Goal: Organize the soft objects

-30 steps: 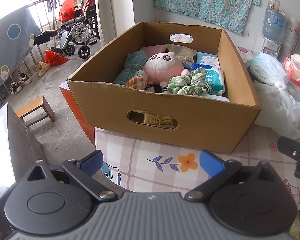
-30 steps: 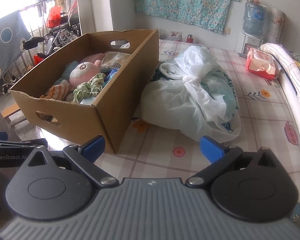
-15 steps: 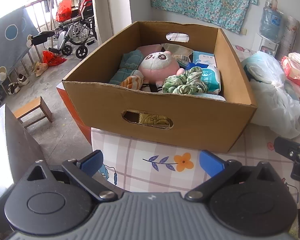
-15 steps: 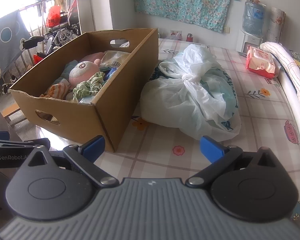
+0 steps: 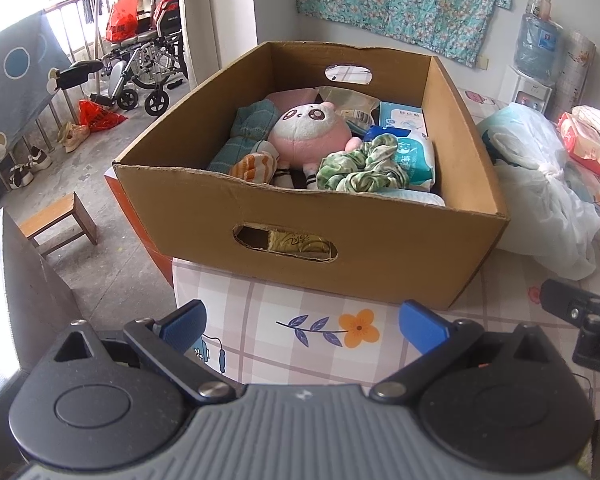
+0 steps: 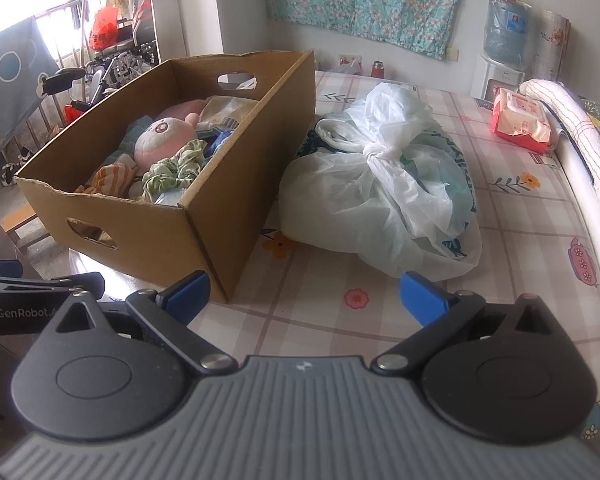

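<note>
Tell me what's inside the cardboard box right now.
In the cardboard box: a pink plush toy, a green scrunched cloth, a teal knit piece, an orange striped cloth and wipes packs. Whatever lies beneath them is covered.

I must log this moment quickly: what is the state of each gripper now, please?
Left gripper: open, holding nothing, in front of the cardboard box.
Right gripper: open, holding nothing, facing the white plastic bag.

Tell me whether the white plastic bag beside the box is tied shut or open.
Tied shut. The white plastic bag has its handles twisted into a knot on top, and it lies bulging on the bedsheet right of the cardboard box.
</note>
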Demonstrator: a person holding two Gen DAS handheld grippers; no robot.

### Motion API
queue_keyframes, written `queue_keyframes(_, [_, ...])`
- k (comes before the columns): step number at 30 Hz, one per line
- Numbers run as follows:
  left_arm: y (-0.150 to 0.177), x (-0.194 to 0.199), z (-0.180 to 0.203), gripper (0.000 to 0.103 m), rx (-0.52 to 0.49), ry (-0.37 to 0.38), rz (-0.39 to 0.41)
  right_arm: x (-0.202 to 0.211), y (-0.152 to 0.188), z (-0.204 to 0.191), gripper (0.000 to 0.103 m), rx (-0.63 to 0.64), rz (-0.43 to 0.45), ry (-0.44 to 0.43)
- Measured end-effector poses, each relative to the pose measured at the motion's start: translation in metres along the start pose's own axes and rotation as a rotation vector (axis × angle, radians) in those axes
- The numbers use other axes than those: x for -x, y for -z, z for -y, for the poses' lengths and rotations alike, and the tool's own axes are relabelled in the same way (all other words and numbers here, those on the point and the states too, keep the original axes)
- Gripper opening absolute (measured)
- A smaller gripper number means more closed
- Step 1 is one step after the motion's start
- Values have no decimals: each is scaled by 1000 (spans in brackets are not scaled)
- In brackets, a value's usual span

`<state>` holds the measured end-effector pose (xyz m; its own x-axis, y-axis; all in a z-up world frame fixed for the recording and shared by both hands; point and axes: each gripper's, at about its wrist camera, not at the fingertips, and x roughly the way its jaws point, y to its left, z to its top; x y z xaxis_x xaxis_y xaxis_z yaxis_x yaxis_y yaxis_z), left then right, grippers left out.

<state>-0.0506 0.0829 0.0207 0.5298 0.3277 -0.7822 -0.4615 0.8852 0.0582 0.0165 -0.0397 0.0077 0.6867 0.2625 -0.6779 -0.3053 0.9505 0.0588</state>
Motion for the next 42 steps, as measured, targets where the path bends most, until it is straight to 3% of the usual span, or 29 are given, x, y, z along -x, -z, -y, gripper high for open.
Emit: queue_keyframes(42, [-22, -9, -15, 103, 19, -24, -1, -13, -27, -19, 102, 48, 11, -11])
